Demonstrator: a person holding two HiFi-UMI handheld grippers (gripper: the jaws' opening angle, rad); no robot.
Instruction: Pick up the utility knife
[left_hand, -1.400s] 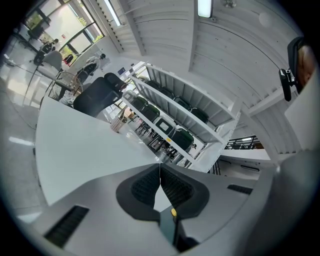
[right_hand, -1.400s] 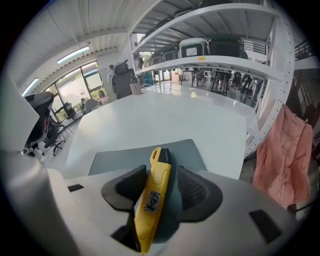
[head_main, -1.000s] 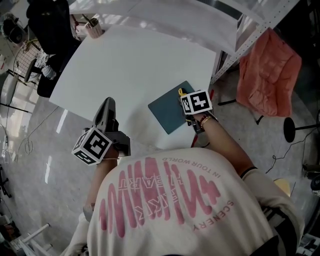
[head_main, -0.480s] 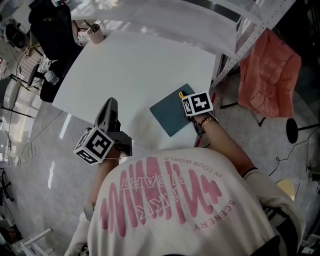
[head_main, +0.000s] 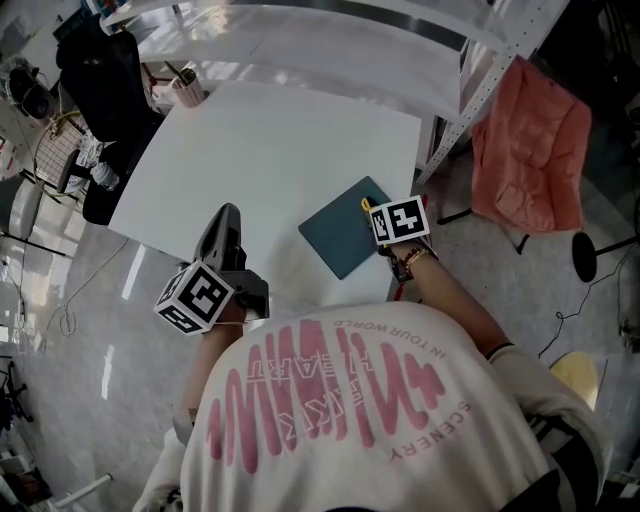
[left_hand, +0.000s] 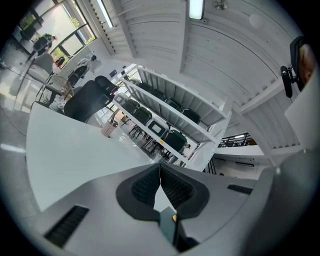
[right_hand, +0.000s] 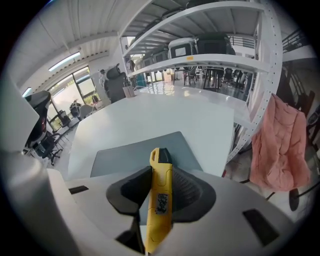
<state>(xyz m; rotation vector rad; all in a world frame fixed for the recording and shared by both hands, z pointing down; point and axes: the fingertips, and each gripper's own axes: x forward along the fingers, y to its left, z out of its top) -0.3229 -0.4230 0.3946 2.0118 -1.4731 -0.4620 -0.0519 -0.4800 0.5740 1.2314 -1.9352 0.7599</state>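
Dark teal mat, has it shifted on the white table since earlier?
No. The dark teal mat still lies at the white table's near right corner.

White table (head_main: 270, 150): teal mat (head_main: 340, 235) flat near front right edge; pen cup (head_main: 187, 90) at far left corner.

The left gripper (left_hand: 160, 172) points level, jaws together. The right gripper (right_hand: 158, 176) tilts downward. Its jaws are closing on the utility knife (right_hand: 160, 207) between them.
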